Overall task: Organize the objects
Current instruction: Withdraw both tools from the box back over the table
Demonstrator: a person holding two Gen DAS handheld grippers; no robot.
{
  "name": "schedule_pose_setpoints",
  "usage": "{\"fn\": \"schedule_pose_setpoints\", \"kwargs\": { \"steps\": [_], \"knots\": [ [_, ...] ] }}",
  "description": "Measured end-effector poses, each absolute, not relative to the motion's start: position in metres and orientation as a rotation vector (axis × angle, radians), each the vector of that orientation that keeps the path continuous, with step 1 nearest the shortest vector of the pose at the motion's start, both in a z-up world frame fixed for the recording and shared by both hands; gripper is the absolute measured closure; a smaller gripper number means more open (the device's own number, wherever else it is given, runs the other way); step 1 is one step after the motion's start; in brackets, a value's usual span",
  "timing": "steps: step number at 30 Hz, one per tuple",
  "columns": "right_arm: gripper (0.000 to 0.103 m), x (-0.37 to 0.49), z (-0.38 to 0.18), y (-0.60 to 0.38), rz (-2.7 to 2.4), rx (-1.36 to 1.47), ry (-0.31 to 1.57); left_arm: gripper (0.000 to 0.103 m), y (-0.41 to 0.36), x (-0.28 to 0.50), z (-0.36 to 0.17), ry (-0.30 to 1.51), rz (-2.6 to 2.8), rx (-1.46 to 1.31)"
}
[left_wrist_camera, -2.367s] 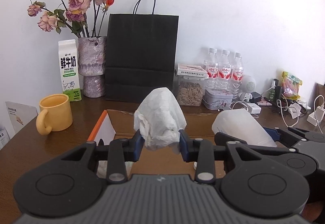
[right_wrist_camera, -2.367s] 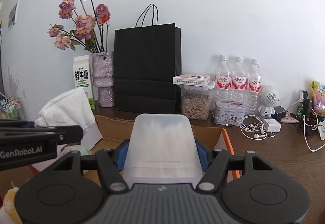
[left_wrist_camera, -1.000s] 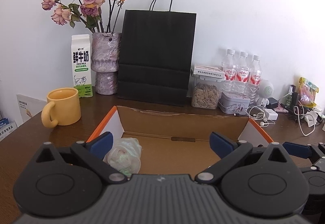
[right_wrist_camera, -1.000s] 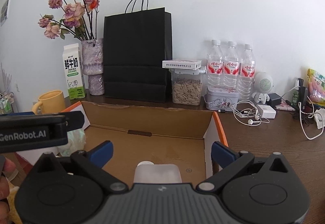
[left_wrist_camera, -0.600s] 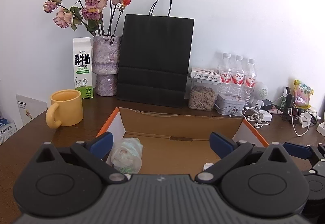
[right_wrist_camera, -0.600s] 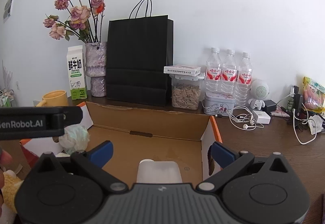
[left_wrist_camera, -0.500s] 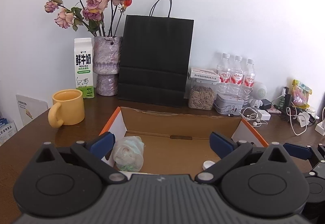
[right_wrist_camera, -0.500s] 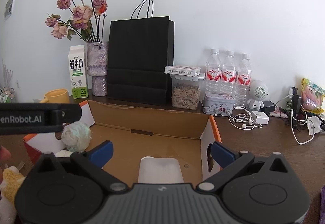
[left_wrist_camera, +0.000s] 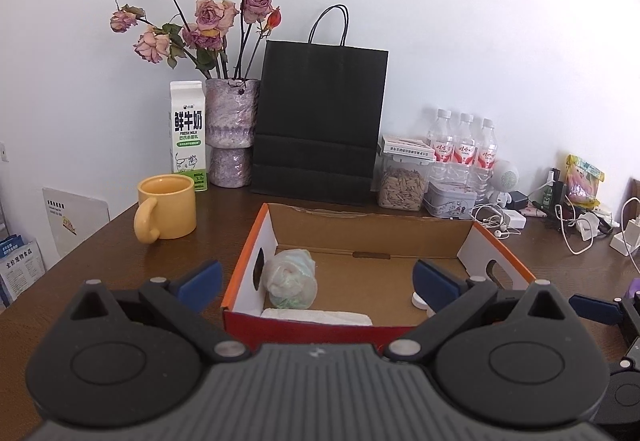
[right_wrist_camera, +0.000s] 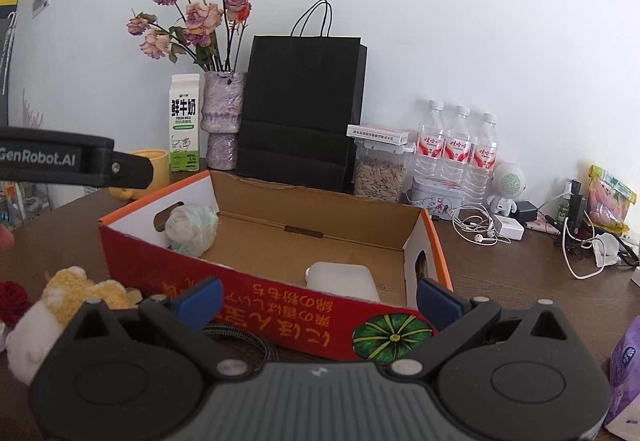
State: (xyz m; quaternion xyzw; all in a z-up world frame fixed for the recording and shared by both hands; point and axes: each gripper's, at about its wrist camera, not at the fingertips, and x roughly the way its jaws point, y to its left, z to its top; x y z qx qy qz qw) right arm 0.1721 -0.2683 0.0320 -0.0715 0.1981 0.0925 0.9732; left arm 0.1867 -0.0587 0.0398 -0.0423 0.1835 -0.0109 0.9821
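Both the left gripper [left_wrist_camera: 316, 279] and right gripper [right_wrist_camera: 319, 297] are held open and empty; the plush toy [right_wrist_camera: 60, 301] near the cardboard box [right_wrist_camera: 280, 305] could be knocked aside.

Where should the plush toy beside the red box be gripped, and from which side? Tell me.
Grip the plush toy across its yellow fleecy middle, probably coming from above. It lies low on the table, soft and rounded. The red wall of the cardboard box stands close on its right, so a sideways approach looks cramped. Its lower part is hidden.
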Motion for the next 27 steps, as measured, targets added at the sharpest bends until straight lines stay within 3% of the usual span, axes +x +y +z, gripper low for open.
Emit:
{"fn": "schedule_pose_setpoints", "kwargs": {
  "steps": [13,27],
  "knots": [
    [0.000,0.122,0.017,-0.267,0.194,-0.175,0.445,0.000,-0.008,0.132,0.027,0.381,0.029,-0.046],
    [0.000,0.096,-0.009,-0.277,0.141,-0.128,0.519,0.000,0.041,0.092,-0.021,0.544,0.109,-0.016]
  ]
}}
